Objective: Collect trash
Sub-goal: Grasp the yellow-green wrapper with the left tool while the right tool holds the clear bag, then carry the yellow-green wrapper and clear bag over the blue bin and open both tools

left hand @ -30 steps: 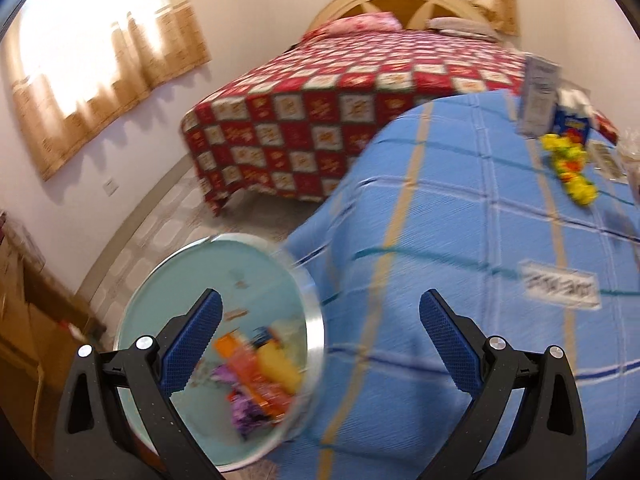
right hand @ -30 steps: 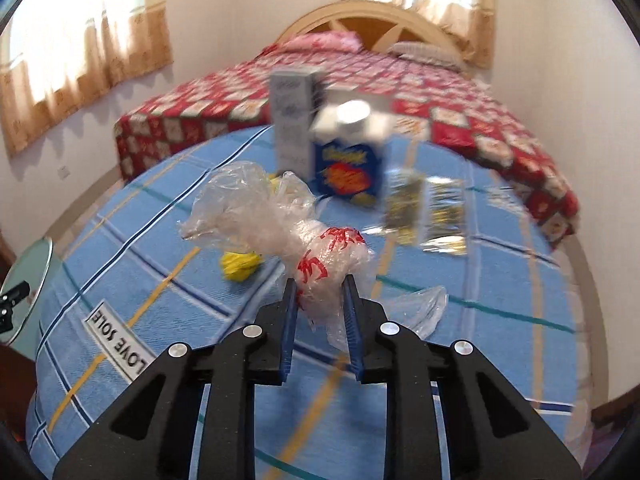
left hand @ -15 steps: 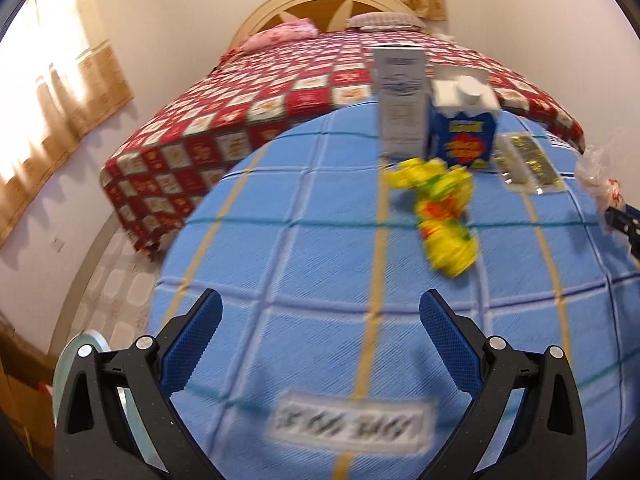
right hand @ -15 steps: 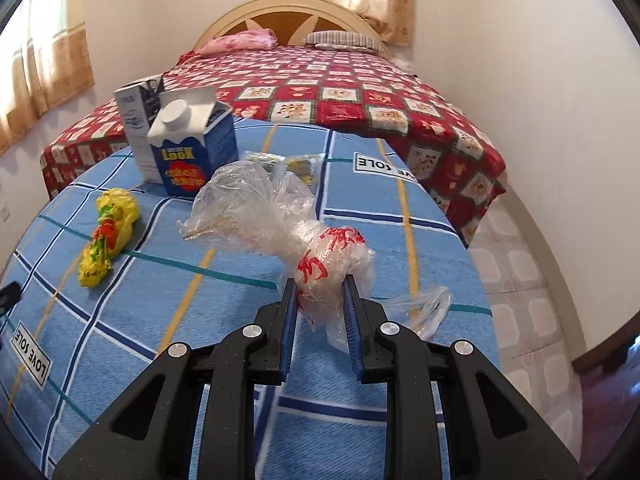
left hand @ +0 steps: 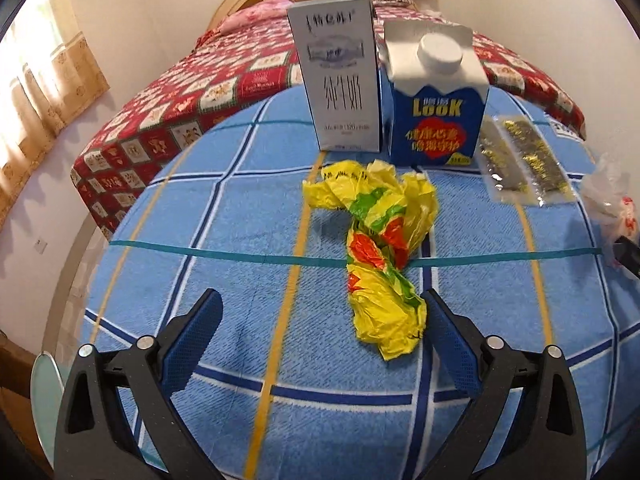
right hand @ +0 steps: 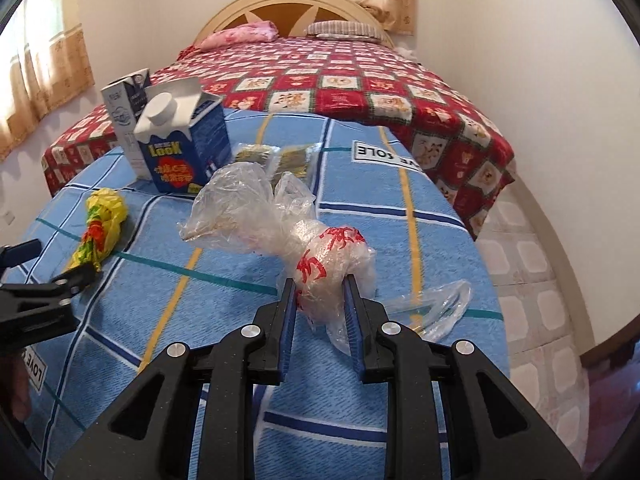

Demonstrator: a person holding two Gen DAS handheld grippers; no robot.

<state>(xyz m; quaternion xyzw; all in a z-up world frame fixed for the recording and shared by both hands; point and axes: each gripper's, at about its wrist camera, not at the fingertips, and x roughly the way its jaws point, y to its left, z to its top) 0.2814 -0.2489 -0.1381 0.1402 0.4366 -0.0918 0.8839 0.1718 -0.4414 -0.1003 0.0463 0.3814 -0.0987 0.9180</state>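
Two grippers on the go, each at a different stage. The right gripper (right hand: 320,300) has its jaws pinched narrow on the clear plastic bag (right hand: 276,224) with the red print, right at the twisted neck, and the bag's loose end droops toward the blue checked bedspread (right hand: 360,432). So that piece of trash is already in hand.

The left gripper (left hand: 320,344) is spread wide, with its jaws having just closed in a touch. The tail end of the crumpled yellow wrapper (left hand: 380,256) lies between the fingers, close to the right one, but the pads aren't pressing on it. The wrapper sits flat on the spread, just in front of the white carton (left hand: 336,76) and the blue carton (left hand: 436,108), with two foil sachets (left hand: 516,160) off to the side.

My read: this is the reach-and-grab step for the wrapper. Next move probably needs the left hand to nudge over so the wrapper is centred, drop closer to the fabric, then squeeze. It's thin, crinkly stuff, so grabbing the bunched bit seems safer than a loose edge.
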